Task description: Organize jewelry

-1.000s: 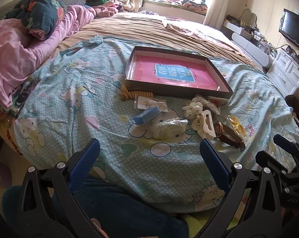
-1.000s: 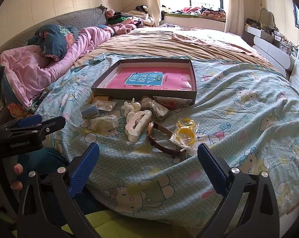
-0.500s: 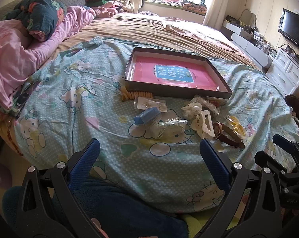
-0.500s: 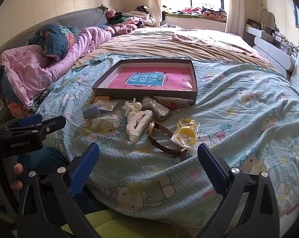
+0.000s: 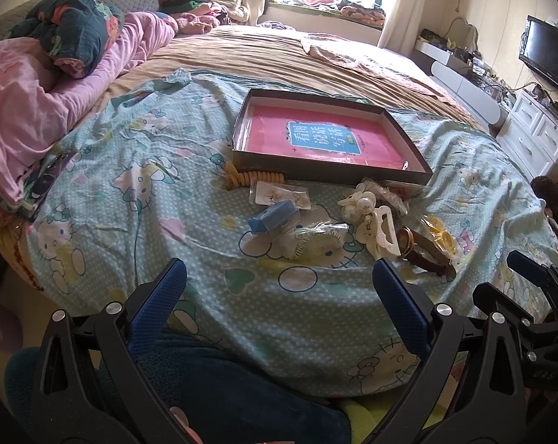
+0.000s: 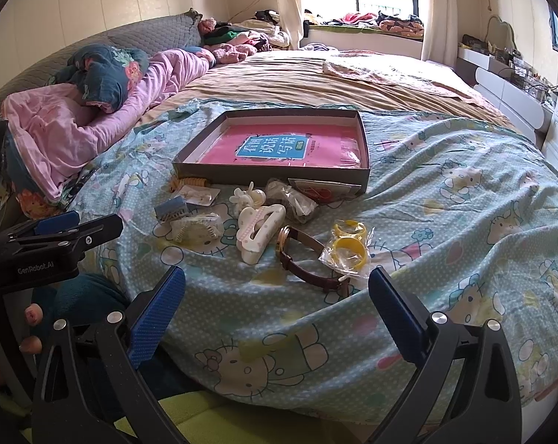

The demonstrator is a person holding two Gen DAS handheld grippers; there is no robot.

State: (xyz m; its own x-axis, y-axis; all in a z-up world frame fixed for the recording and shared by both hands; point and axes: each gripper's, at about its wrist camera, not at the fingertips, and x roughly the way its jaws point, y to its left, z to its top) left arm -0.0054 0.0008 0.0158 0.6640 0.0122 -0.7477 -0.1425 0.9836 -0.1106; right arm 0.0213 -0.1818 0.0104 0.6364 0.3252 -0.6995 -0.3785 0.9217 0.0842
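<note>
A shallow dark box (image 5: 389,175) (image 6: 330,181) with a pink sheet inside lies on the Hello Kitty bedspread. In front of it lie loose pieces: a brown-strap watch (image 6: 308,262) (image 5: 423,249), bagged yellow bangles (image 6: 349,246), a white hair claw (image 6: 258,231) (image 5: 380,227), a blue box (image 5: 275,216) (image 6: 171,209), a bagged white comb (image 5: 317,238), an earring card (image 5: 280,194), and a yellow coil tie (image 5: 249,177). My left gripper (image 5: 279,285) and right gripper (image 6: 277,288) are both open and empty, near the bed's front edge, short of the pieces.
Pink and floral bedding (image 5: 38,85) is piled at the left. A white dresser (image 5: 537,137) and a TV (image 5: 548,55) stand at the right. The left gripper's body (image 6: 49,248) shows at the left of the right wrist view.
Both views have shifted very slightly; the objects on the bed have not moved and both grippers stay open.
</note>
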